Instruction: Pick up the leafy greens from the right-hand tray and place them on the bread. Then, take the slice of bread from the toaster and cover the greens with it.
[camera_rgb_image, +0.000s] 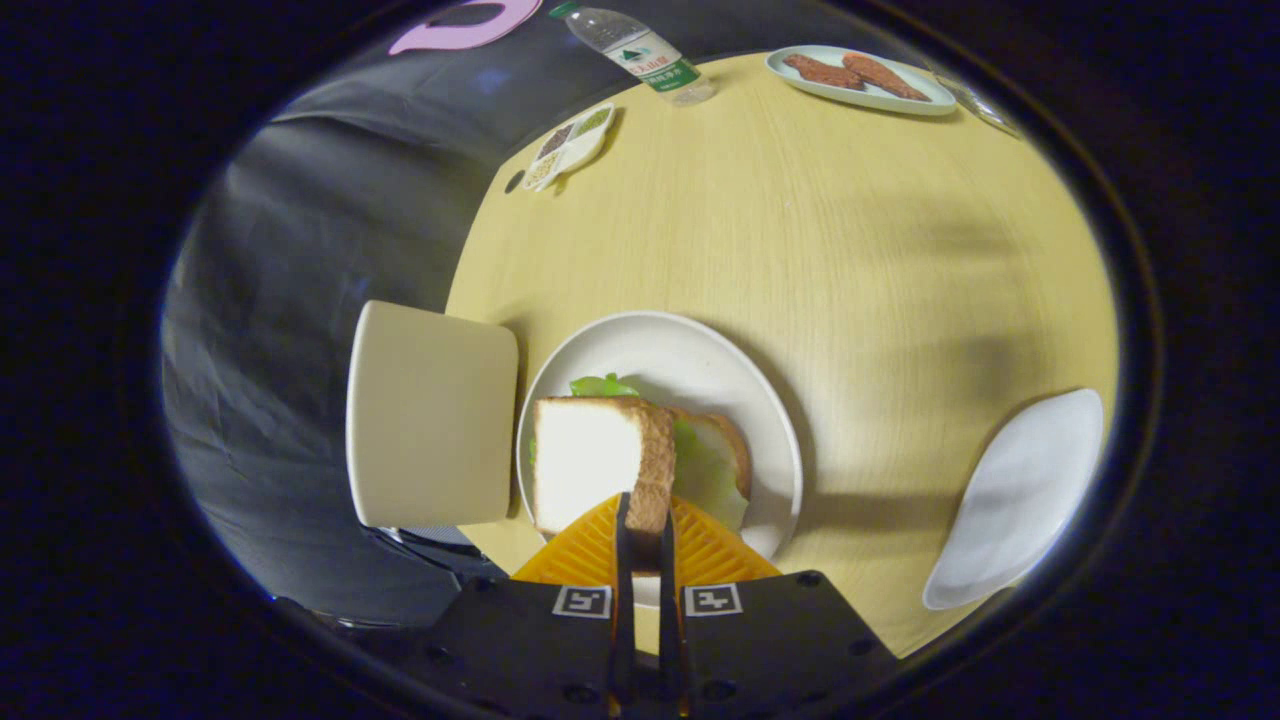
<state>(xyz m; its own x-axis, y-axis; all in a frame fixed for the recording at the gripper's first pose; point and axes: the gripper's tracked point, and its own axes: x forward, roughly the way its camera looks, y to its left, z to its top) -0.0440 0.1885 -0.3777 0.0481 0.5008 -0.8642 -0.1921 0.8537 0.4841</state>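
the hand-held gripper (645, 530) pinches the toaster's bread slice (600, 462) on edge above the plate (690, 345) near the worktop's front edge; greens (700, 470) already cover the lower bread (728, 435); only covering remains.

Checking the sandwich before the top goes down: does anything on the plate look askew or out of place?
Nothing is spilled or damaged. The tongs are shut on the white bread slice, held on edge rather than flat above the round white plate. Below, green leafy lettuce overhangs the brown-crusted bottom slice.
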